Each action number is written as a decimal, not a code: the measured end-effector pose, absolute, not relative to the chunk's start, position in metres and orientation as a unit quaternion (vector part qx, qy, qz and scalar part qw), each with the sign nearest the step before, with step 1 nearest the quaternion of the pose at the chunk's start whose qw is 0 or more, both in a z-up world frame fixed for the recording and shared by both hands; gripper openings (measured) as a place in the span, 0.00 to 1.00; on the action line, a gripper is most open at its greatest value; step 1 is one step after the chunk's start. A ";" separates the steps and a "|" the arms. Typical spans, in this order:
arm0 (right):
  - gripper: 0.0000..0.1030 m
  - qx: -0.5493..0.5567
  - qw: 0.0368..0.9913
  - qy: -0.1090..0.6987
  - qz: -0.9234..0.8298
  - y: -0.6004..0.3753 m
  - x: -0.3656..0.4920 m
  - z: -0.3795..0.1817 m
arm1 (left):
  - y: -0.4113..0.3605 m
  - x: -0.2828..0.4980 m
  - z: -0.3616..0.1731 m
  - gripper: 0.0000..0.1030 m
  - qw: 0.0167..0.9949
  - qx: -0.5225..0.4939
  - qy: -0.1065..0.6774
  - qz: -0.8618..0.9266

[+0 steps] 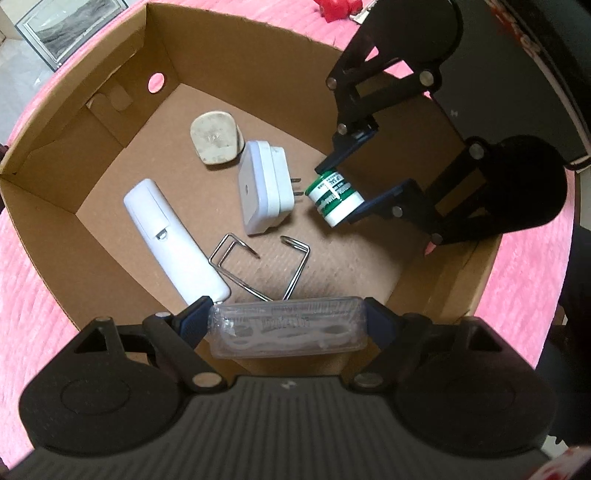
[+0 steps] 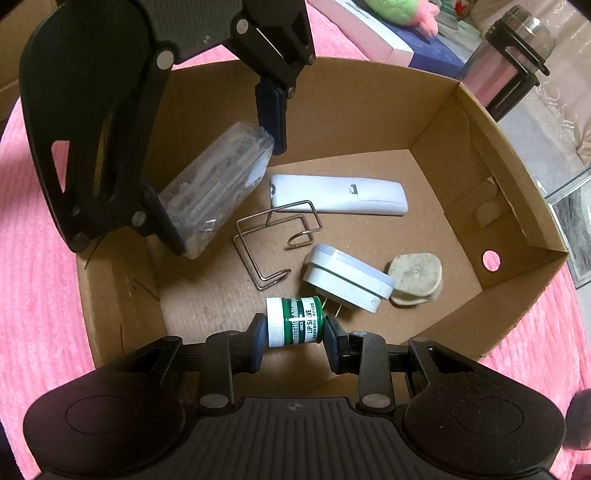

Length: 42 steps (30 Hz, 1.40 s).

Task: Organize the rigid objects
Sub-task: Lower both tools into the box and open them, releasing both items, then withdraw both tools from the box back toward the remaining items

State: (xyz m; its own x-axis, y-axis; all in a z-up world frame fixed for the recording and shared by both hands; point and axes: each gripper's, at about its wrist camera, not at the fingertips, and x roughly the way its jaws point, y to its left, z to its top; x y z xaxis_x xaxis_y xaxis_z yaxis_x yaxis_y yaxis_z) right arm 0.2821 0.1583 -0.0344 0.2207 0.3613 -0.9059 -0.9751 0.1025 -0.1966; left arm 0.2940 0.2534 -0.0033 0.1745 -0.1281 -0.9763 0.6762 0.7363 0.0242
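My left gripper (image 1: 286, 325) is shut on a clear plastic case (image 1: 288, 328) and holds it over the near side of an open cardboard box (image 1: 110, 122); the case also shows in the right wrist view (image 2: 214, 188). My right gripper (image 2: 293, 332) is shut on a green lip salve jar (image 2: 293, 321) with a white lid, above the box floor; the jar shows in the left wrist view (image 1: 334, 197). On the box floor lie a white remote (image 1: 173, 240), a white plug adapter (image 1: 264, 184), a beige plug (image 1: 216, 142) and a bent wire clip (image 1: 258, 266).
The box sits on a pink textured cloth (image 1: 37, 332). A steel flask (image 2: 506, 62), a white-and-blue box (image 2: 376, 33) and a green plush toy (image 2: 399, 11) stand beyond the box in the right wrist view. Red objects (image 1: 336, 7) lie past the box's far wall.
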 end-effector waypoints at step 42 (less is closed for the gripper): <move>0.29 -0.316 0.750 0.283 0.508 0.104 0.254 0.027 | 0.263 0.236 0.063 0.81 0.868 0.156 0.422 -0.207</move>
